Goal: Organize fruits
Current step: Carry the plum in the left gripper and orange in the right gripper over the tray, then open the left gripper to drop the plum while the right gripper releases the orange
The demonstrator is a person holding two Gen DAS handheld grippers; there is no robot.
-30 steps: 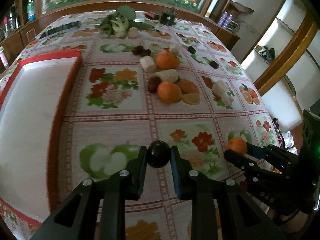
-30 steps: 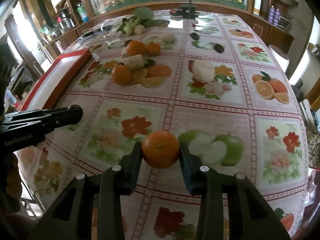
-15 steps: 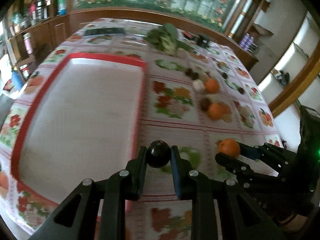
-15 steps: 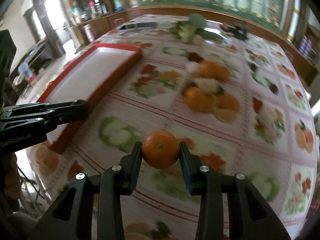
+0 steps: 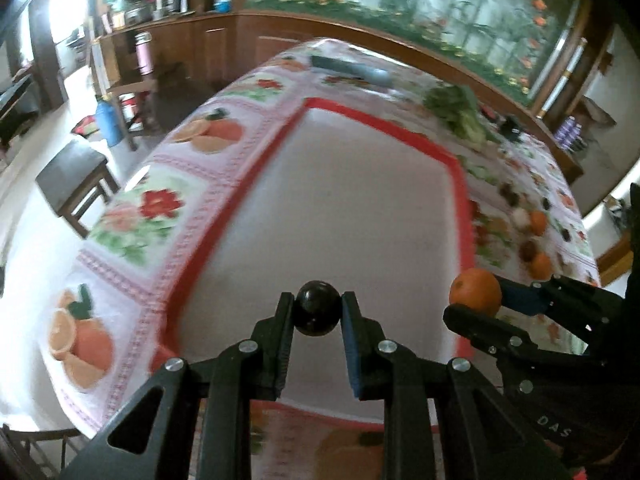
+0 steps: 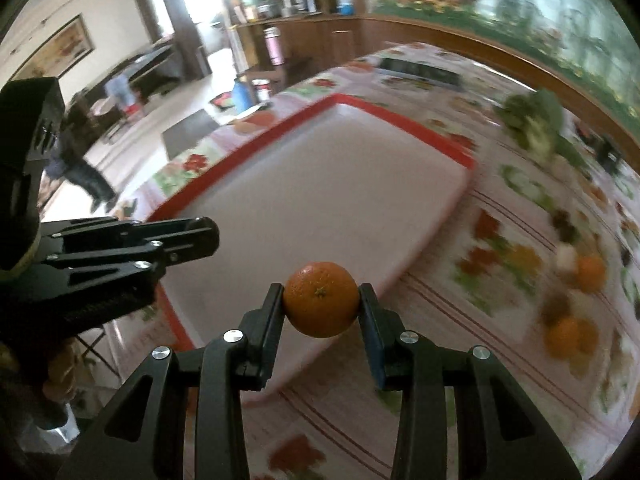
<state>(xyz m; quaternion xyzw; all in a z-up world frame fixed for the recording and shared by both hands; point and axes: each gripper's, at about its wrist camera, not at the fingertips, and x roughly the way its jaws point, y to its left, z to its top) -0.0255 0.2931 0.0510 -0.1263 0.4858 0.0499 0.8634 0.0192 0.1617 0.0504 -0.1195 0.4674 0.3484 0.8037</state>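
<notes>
My left gripper is shut on a small dark round fruit and holds it above the near end of the red-rimmed white tray. My right gripper is shut on an orange and holds it over the tray's near right edge. The orange also shows at the right of the left wrist view. The left gripper also shows at the left of the right wrist view. The tray holds nothing.
More oranges, dark fruits and pale pieces lie on the flowered tablecloth right of the tray. Leafy greens lie at the far side. A stool and bottles stand on the floor to the left.
Both grippers have swung left with their fruits, from over the tablecloth to over the tray's near end. The views are blurred by the motion.
</notes>
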